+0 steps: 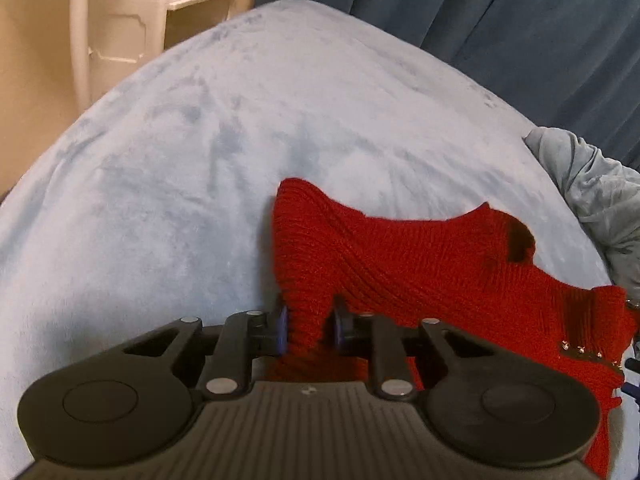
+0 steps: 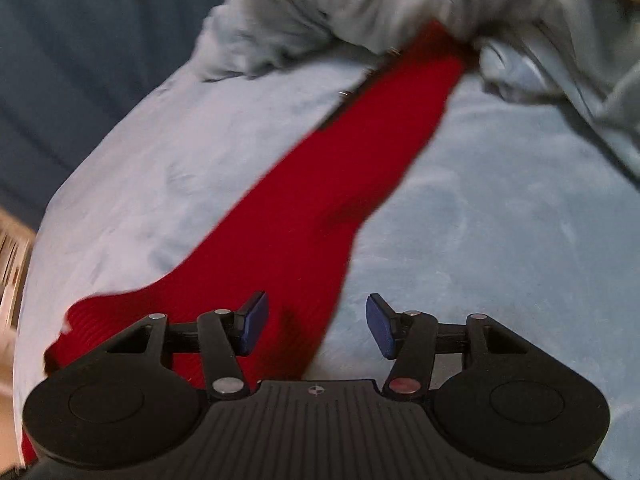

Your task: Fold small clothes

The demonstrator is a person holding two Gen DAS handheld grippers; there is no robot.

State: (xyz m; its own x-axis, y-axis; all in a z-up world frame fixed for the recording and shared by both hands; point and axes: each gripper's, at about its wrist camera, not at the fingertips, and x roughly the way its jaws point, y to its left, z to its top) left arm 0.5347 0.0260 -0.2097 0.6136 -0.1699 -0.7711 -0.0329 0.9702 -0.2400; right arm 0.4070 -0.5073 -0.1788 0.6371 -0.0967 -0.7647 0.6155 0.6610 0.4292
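The red knit garment (image 1: 400, 264) is ribbed, a deep red, and lies spread but rumpled on the pale blue fleece blanket (image 1: 192, 168); in the left wrist view one bunched fold of it is pinched between the jaws of the left gripper (image 1: 310, 330), with an upper corner standing up in a peak; a row of small metal studs (image 1: 588, 350) runs along a band at its right edge; in the right wrist view it stretches as a long diagonal strip (image 2: 320, 200), its far end touching the grey-blue cloth heap (image 2: 400, 8).
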